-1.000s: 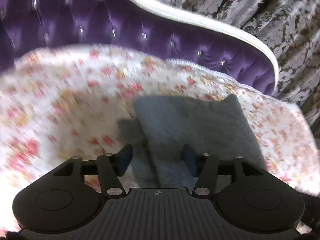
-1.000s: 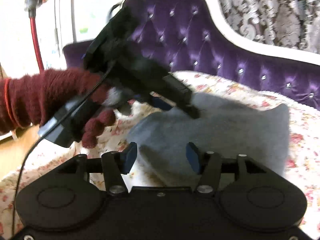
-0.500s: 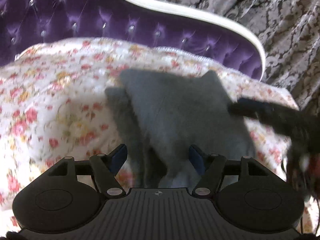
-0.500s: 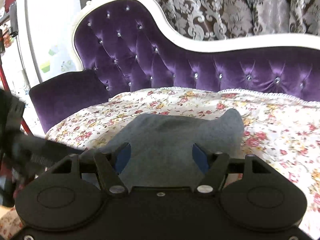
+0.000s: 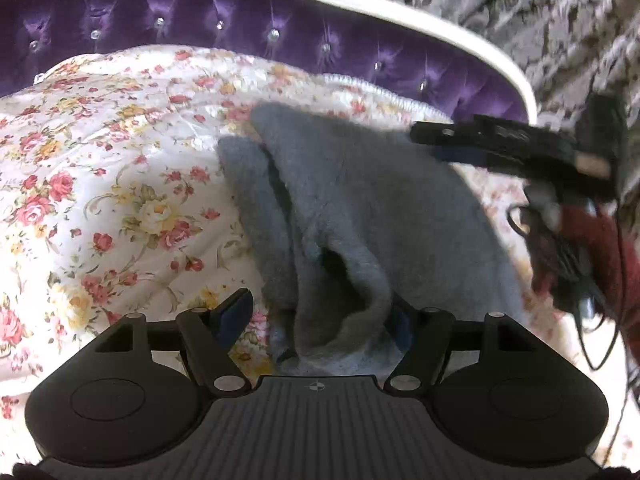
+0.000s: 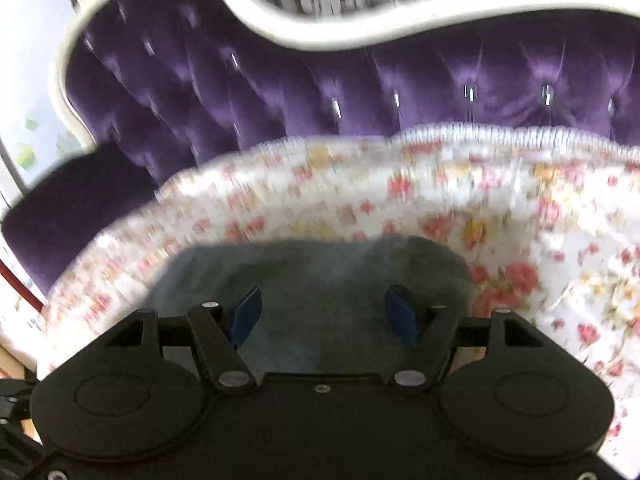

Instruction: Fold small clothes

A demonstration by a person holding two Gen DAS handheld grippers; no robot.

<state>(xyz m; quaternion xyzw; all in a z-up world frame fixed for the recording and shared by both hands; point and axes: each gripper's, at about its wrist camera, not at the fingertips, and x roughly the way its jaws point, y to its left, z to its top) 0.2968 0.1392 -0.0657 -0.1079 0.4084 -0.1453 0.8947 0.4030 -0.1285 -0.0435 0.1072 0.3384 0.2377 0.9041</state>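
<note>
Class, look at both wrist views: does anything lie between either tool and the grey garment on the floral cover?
Nothing visible does. The grey garment lies directly before the opening left tool and right tool.

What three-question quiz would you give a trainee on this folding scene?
1. True or false: the grey garment lies on the floral cover.
2. The tufted sofa back is: A green, B purple, C orange.
3. Fill in: the person's knitted sleeve is dark ___.
Key: 1 true; 2 B; 3 red.
</note>
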